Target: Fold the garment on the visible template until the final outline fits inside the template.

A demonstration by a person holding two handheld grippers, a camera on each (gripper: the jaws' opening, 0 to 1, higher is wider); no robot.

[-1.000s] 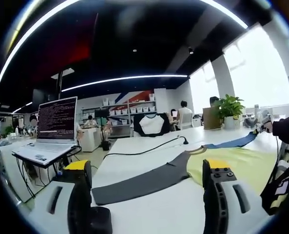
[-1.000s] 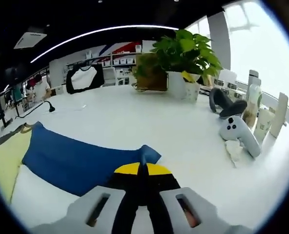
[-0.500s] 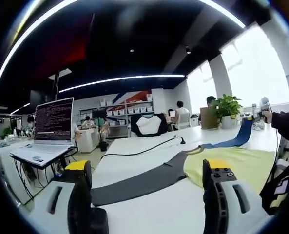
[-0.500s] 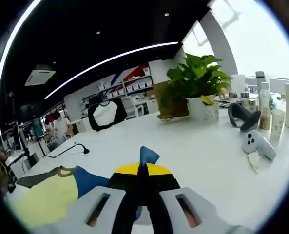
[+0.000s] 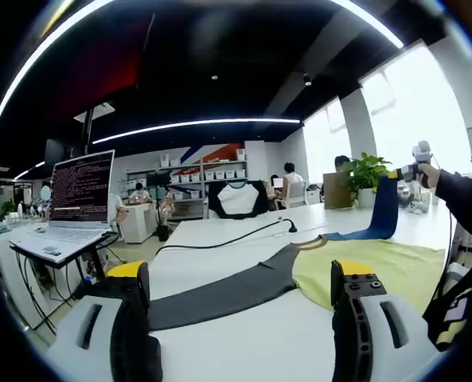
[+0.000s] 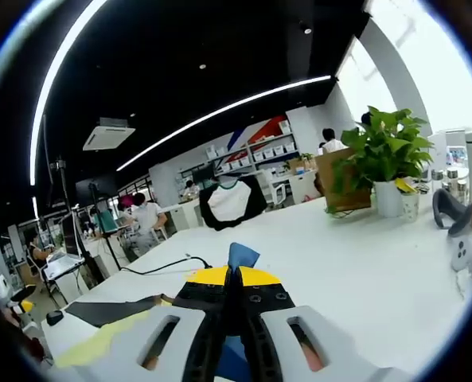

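Note:
The garment lies on the white table (image 5: pixel 243 342): a yellow body (image 5: pixel 371 267), a grey sleeve (image 5: pixel 220 294) stretched flat to the left, and a blue sleeve (image 5: pixel 384 208) pulled up off the table at the far right. My left gripper (image 5: pixel 239 272) hovers open just before the grey sleeve, nothing between its jaws. My right gripper (image 6: pixel 232 275) is shut on the blue sleeve, whose corner (image 6: pixel 240 256) sticks up past the jaws. It is held high over the table, with the yellow body (image 6: pixel 112 344) and grey sleeve (image 6: pixel 112 310) below left.
An open laptop (image 5: pixel 78 195) stands on a side stand at left. A black cable (image 5: pixel 236 236) crosses the table behind the garment. A potted plant (image 6: pixel 379 151) and a white controller (image 6: pixel 461 256) stand at the right. A sleeve (image 5: pixel 462 203) reaches in.
The right gripper has risen with the blue sleeve, lifting it off the table until it hangs upright. The left gripper has stayed open in about the same place.

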